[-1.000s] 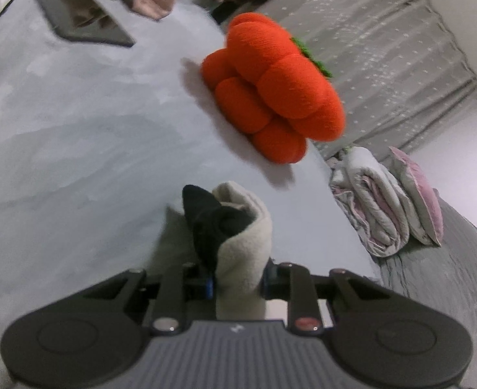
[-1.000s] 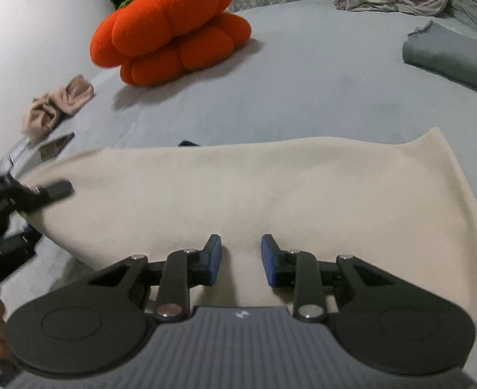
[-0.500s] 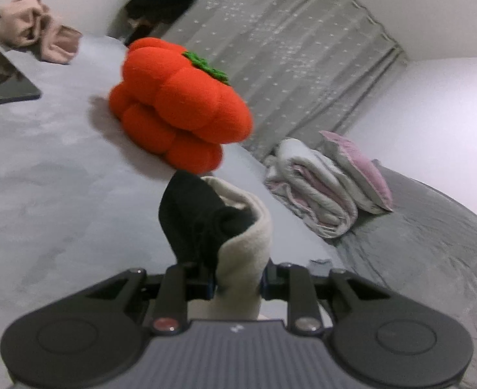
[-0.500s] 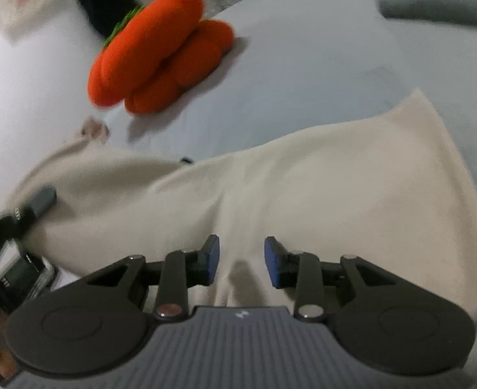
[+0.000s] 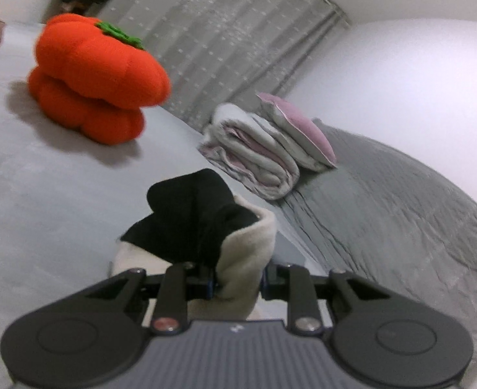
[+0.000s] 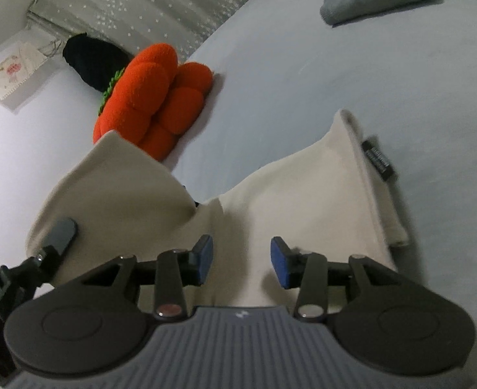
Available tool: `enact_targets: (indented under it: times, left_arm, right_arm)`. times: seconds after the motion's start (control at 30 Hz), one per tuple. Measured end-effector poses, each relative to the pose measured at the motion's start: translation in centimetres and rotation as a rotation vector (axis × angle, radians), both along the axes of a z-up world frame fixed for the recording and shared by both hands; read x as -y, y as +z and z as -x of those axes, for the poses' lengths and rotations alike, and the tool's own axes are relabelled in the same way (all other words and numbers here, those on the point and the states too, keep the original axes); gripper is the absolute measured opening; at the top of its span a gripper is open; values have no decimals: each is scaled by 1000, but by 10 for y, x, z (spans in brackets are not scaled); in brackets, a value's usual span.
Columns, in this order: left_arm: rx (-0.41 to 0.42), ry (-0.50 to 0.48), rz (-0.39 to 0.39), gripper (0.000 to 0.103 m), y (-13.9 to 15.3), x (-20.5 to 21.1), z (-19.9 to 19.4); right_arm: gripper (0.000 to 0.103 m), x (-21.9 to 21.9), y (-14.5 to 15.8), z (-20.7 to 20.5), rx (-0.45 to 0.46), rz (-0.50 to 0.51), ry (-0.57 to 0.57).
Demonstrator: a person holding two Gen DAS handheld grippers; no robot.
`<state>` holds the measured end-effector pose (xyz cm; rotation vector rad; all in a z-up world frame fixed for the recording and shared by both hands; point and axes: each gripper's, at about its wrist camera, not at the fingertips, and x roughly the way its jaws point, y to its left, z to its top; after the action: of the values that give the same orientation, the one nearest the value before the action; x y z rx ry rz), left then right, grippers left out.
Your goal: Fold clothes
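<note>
One cream garment, one pumpkin cushion, two grippers

You see a cream garment with a black lining and black label. Behind it sits an orange pumpkin cushion with a green stem, before grey curtains dotted white.

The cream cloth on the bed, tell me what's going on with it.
A person is folding the cream garment on the grey bed with two handheld grippers. The left gripper has its jaws shut on one end, where a black lining shows, and holds that end lifted off the bed. The right gripper hovers over the middle of the garment with its jaws open, gripping nothing. The far end lies flat on the bed. An orange plush pumpkin sits beyond.
</note>
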<state>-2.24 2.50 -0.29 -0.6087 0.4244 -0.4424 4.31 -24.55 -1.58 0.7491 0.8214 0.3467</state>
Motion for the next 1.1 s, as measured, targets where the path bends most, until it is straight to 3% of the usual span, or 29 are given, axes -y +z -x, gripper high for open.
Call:
enact_targets:
  times: [0.23,0.4,0.57,0.73,0.83,0.93,1.1]
  left_arm:
    - [-21,-98,-49,26,-12,37,-12]
    - [-41,-181,-99,30,-23,61,-22]
    - [-59,-277,-160,38,-32,77,-26]
    - [-70,-384,-188,57,-37,87,-27]
    - [-61,-438,-176,57,-34,86,-22]
    - [-36,-461,-170,55,-27,78,-15]
    - [-9,-398,-164,50,-18,54,-17]
  right_arm:
    - [45,26,-2,2,-6,-41,-59]
    - [46,47,-7,0,-29,-126,-107]
    - [48,66,-10,0,-62,-187,-160]
    - [49,85,-19,4,-97,-289,-201]
    - [50,91,-21,8,-105,-361,-193]
    - [52,92,-17,15,-106,-355,-183]
    - [52,87,-12,18,-116,-323,-154]
